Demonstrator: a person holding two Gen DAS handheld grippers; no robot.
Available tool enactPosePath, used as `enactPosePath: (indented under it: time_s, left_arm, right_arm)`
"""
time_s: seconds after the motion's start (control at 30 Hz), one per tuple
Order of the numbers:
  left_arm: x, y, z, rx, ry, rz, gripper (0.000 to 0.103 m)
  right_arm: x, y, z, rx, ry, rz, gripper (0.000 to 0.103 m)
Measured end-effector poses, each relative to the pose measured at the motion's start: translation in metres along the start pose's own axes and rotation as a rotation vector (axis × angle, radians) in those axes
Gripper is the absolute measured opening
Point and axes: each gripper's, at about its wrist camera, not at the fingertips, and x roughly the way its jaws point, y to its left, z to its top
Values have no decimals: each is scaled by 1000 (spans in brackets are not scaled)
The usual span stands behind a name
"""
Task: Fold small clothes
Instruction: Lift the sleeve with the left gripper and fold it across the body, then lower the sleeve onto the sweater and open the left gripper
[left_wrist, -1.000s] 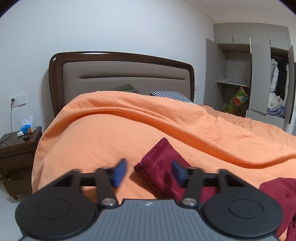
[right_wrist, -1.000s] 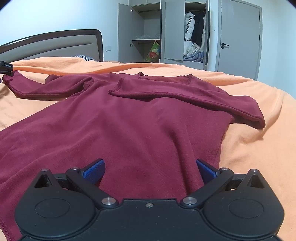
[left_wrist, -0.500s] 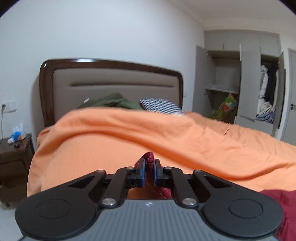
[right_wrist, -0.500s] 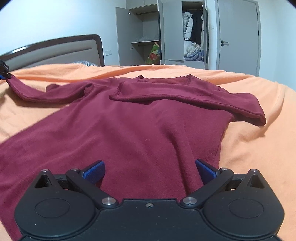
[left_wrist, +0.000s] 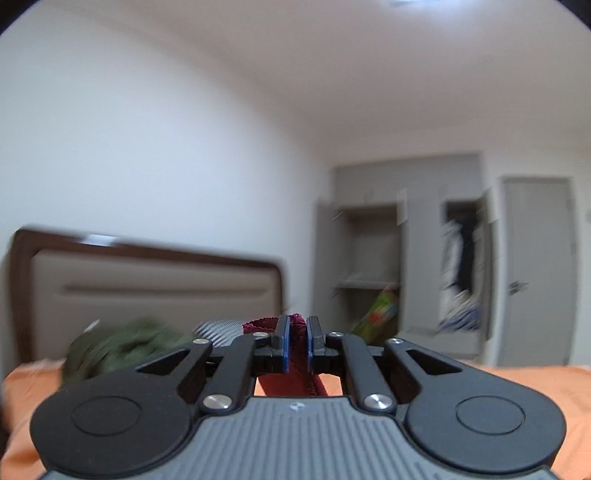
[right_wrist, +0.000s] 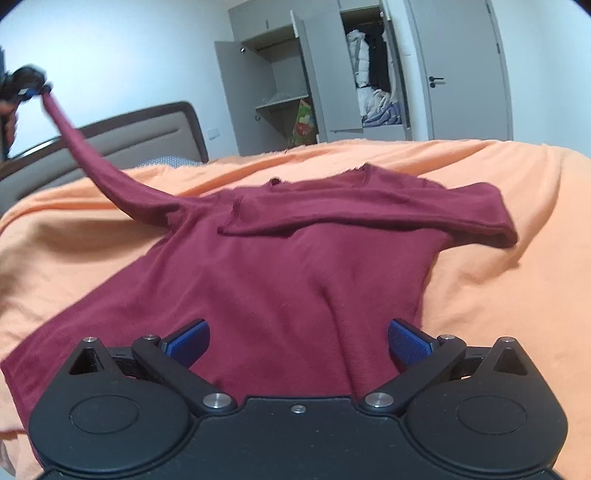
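Note:
A dark red long-sleeved top lies spread on the orange bedcover. Its right sleeve is folded across the chest. My left gripper is shut on the cuff of the left sleeve, and the frilled cuff edge sticks out past the blue pads. In the right wrist view that gripper is high at the far left, with the left sleeve stretched up to it from the shoulder. My right gripper is open, low over the top's hem, nothing between its fingers.
A padded headboard with a brown frame stands behind the bed, with a green garment and a checked pillow in front of it. An open grey wardrobe and a closed door are at the far wall.
My left gripper shut on the sleeve cuff and has lifted it high off the bed, stretching the sleeve upward. The right gripper stayed open over the hem and tilted slightly.

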Motion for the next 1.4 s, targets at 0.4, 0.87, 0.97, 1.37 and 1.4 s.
enactPosePath:
  time_s: [0.4,0.87,0.97,1.37,1.4]
  left_arm:
    - [-28,-193,3,52,-43,-547,9]
    - [-82,-364,-173,317,267,-904,9]
    - [-88,-369,-212,372,338,-927,9]
    - [-84,-335,-223,318,446,-912,92]
    - [-82,-331,-217,308,441,-894,98]
  right_arm:
    - [-50,-55,11,92,-92,-123,103]
    - [-87,-106,-15,211,-81,-274,103]
    - [-87,-111,-21,232,-75,-283,103]
    - [-72,-95,-27,221,-33,-258,103]
    - [-70,-94,-27,217,-29,-256,103]
